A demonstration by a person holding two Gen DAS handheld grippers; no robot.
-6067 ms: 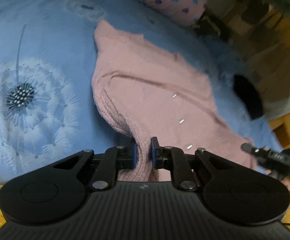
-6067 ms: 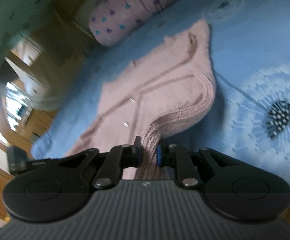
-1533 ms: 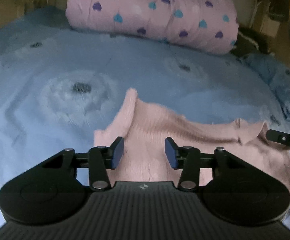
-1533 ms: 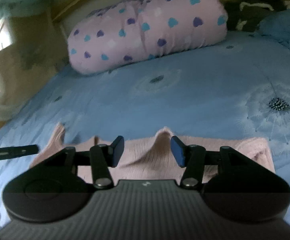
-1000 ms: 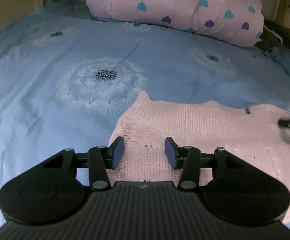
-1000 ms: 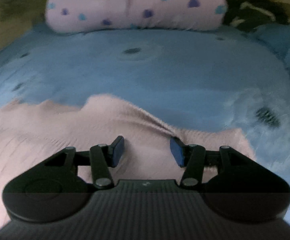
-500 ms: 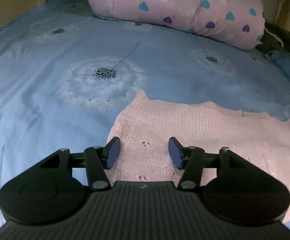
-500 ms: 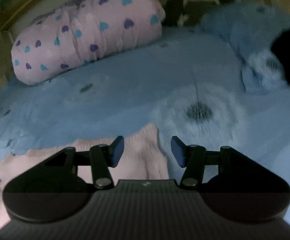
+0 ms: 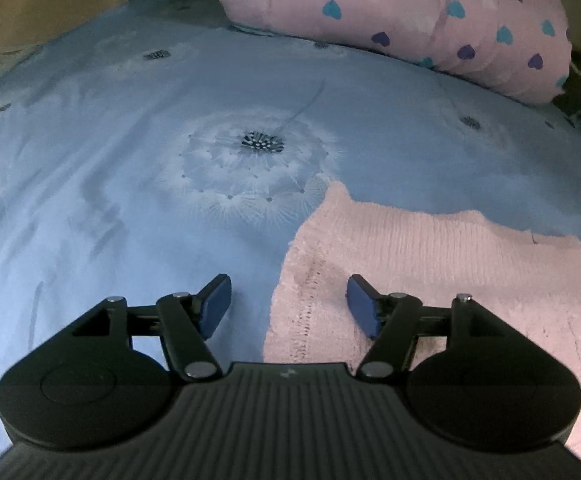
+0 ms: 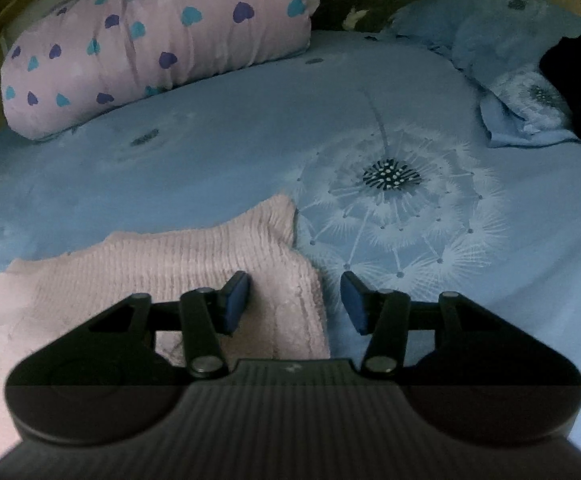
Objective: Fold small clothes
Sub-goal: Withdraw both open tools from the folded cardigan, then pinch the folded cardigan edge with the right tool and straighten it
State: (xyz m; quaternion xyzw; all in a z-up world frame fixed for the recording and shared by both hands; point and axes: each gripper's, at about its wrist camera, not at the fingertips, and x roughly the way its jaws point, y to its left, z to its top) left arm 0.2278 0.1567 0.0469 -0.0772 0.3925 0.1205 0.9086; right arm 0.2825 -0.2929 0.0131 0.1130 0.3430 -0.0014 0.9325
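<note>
Both tongs are released, nothing pinched. Left gripper, jaws opening, straddles the pink knit top's left edge; right gripper straddles its right edge. Top runs lengthwise between them on the blue bedsheet, so neither's really nearer.

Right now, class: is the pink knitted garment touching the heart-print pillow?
Apart. The right wrist view shows the pink knitted garment separated from the heart-print pillow by a band of bare blue sheet.
</note>
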